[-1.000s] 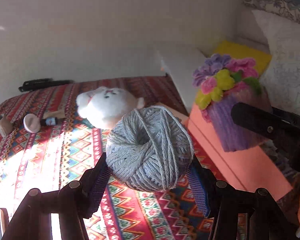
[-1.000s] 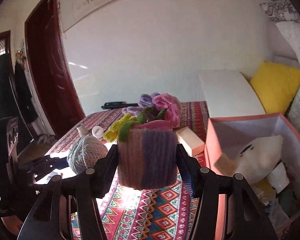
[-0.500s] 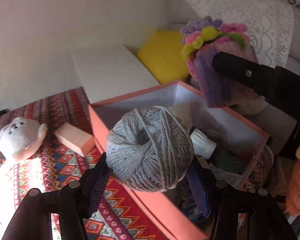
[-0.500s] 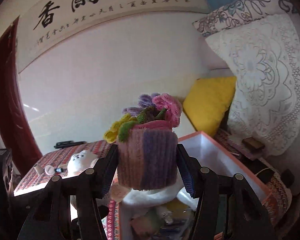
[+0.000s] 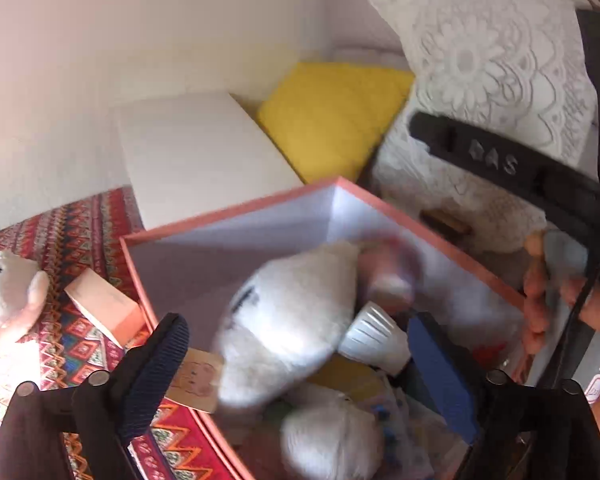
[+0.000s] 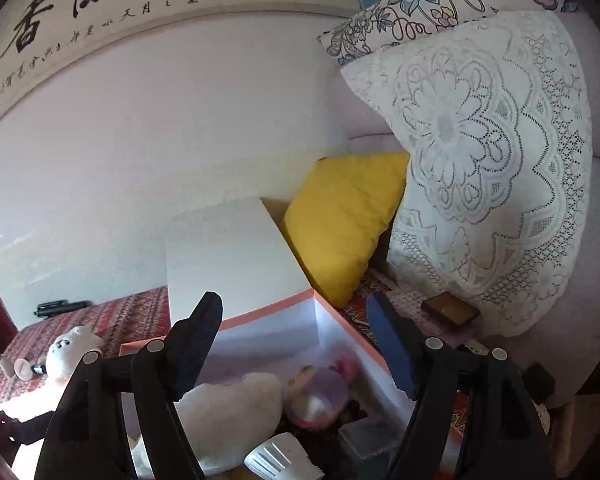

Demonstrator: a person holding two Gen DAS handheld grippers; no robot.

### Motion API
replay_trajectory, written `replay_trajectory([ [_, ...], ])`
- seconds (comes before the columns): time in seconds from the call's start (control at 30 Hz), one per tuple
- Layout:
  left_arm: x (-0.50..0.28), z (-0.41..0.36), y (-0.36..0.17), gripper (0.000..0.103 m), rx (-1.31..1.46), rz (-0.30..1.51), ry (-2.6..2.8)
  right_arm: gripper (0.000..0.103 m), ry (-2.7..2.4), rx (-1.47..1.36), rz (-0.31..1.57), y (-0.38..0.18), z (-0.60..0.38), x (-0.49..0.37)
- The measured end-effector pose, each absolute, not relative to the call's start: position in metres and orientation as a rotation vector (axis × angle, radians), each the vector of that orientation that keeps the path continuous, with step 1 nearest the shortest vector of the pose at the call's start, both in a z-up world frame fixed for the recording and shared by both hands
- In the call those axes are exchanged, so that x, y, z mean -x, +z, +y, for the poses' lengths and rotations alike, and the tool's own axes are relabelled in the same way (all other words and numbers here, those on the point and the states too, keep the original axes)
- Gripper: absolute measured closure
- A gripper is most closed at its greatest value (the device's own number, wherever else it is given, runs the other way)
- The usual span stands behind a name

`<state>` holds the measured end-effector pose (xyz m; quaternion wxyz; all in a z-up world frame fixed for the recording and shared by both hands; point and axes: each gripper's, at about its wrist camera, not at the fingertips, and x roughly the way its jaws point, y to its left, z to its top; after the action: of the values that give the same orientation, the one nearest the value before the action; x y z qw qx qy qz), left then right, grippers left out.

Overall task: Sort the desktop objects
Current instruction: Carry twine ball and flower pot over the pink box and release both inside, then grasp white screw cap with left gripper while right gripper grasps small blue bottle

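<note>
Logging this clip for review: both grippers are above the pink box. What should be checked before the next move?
1. Left gripper empty, jaws apart: ok.
2. Right gripper empty, jaws apart: ok.
3. Yarn ball inside the pink box: ok, though blurred.
4. Knitted flower pot inside the box: ok.
5. Patterned cloth cleared: not ok; white plush bear and orange block lie on it.
6. Dropped items at rest: cannot tell, blurred.

A long scroll (image 6: 160,12) on the wall carries large black brush characters — 香, 蘭 and two more cut off above — with smaller ones too fine to read. The black bar (image 5: 500,164) shows blurred raised letters.
</note>
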<state>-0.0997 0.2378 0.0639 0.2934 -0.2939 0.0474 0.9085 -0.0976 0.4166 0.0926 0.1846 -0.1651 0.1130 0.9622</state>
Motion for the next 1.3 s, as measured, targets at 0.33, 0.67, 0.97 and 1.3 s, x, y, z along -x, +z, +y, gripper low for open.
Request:
replay_trajectory([
  [0.33,0.114,0.17,0.067,0.009,0.817,0.031,2.501,0.024,2.766,0.452,0.262,0.1,0.363,0.106],
  [0.67,0.138,0.032,0.051,0.008,0.89,-0.01,2.707,0.021,2.93,0.546,0.1,0.091,0.23,0.161],
  [0.97,0.199,-0.146,-0.002,0.008,1.151,-0.064,2.953,0.02,3.191,0.861,0.046,0.047,0.088,0.226],
  [1.3,0.315,-0.257,-0.064,0.008,1.433,-0.403,2.882,0.021,3.349,1.32,-0.219,-0.018,-0.06,0.351],
])
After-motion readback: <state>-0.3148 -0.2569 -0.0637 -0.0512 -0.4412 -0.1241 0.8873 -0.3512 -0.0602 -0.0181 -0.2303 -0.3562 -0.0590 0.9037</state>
